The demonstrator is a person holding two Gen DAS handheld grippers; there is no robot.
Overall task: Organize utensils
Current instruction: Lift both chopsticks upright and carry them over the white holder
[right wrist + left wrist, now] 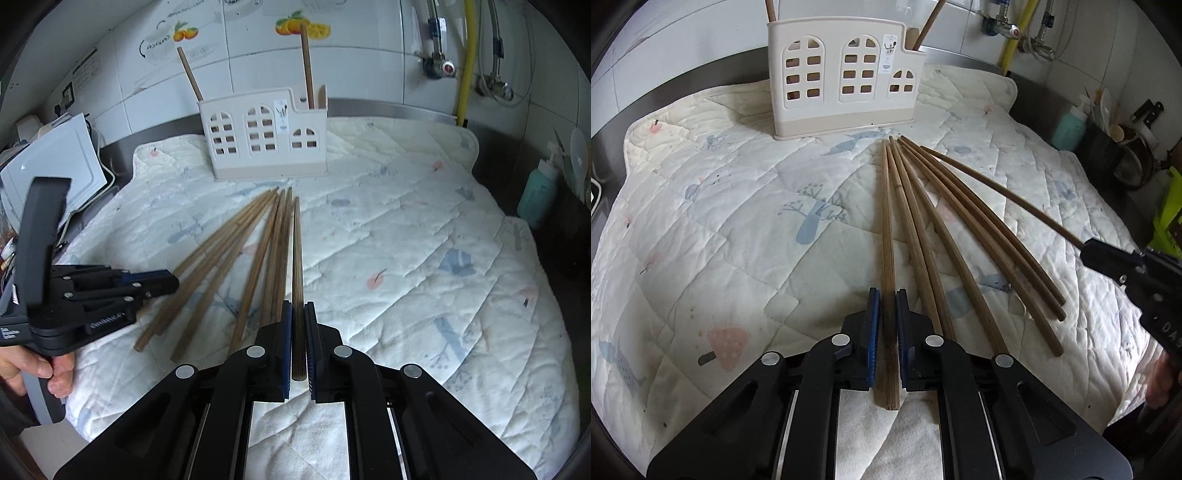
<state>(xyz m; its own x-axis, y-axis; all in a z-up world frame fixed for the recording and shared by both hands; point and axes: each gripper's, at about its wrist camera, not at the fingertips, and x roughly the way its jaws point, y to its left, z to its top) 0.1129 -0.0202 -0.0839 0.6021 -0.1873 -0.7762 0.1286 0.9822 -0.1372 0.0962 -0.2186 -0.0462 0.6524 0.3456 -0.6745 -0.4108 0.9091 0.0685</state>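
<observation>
A cream utensil holder [842, 74] [264, 136] with window cut-outs stands at the far side of a quilted mat [720, 221]. Two chopsticks stand in it. Several brown chopsticks [960, 229] [273, 254] lie fanned on the mat before it, their tips gathered near its foot. My left gripper [887, 293] [175, 282] is shut on the thick end of the leftmost chopstick [886, 221]. My right gripper [298, 304] [1084, 251] is shut on the rightmost chopstick [296, 240] [997, 184], also by its thick end.
A teal bottle [1069, 127] [537, 192] and dark kitchen gear stand at the right edge of the counter. A white board [55, 162] leans at the left. Tiled wall and pipes rise behind the holder. A hand [33, 369] grips the left tool.
</observation>
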